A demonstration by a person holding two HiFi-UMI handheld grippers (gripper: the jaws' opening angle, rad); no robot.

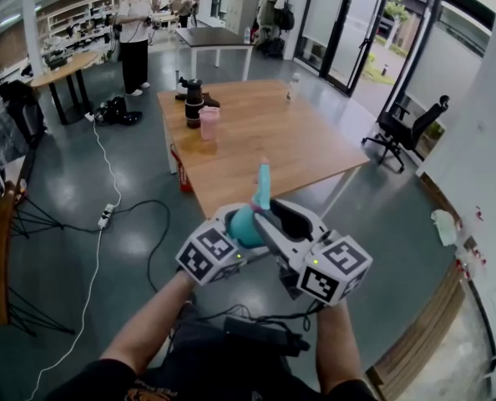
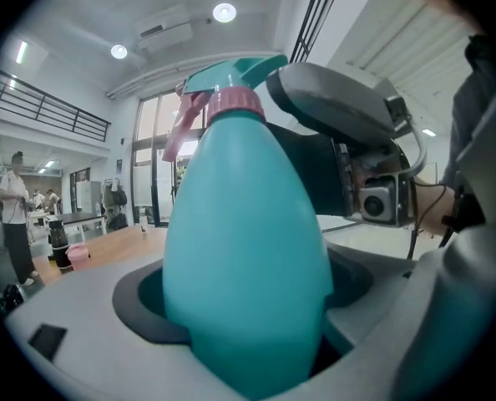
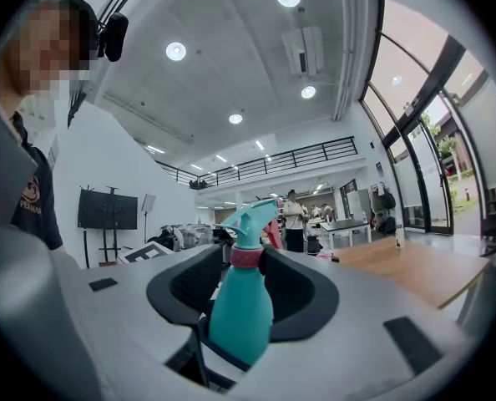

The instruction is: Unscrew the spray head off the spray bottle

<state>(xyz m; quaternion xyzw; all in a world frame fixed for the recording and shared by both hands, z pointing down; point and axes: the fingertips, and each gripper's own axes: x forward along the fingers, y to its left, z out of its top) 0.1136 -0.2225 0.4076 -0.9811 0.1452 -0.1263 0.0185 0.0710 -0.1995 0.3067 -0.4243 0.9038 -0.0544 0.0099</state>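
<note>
I hold a teal spray bottle (image 1: 246, 225) in the air just short of the table's near corner. My left gripper (image 1: 236, 224) is shut on its egg-shaped body (image 2: 248, 249), which fills the space between the jaws. The pink collar (image 2: 235, 103) and teal spray head (image 1: 263, 184) stick out beyond that grip. My right gripper (image 1: 270, 215) comes in from the right, jaws standing wide on either side of the collar (image 3: 246, 257). In the right gripper view a thin gap shows on the collar's left side. The spray head (image 3: 252, 220) rises past the jaw tips.
A wooden table (image 1: 265, 140) lies ahead with a pink cup (image 1: 209, 122), a dark jug (image 1: 194, 97) and a small bottle (image 1: 292, 86). Cables (image 1: 152, 224) cross the floor to the left. An office chair (image 1: 407, 128) stands right; a person (image 1: 135, 32) stands far back.
</note>
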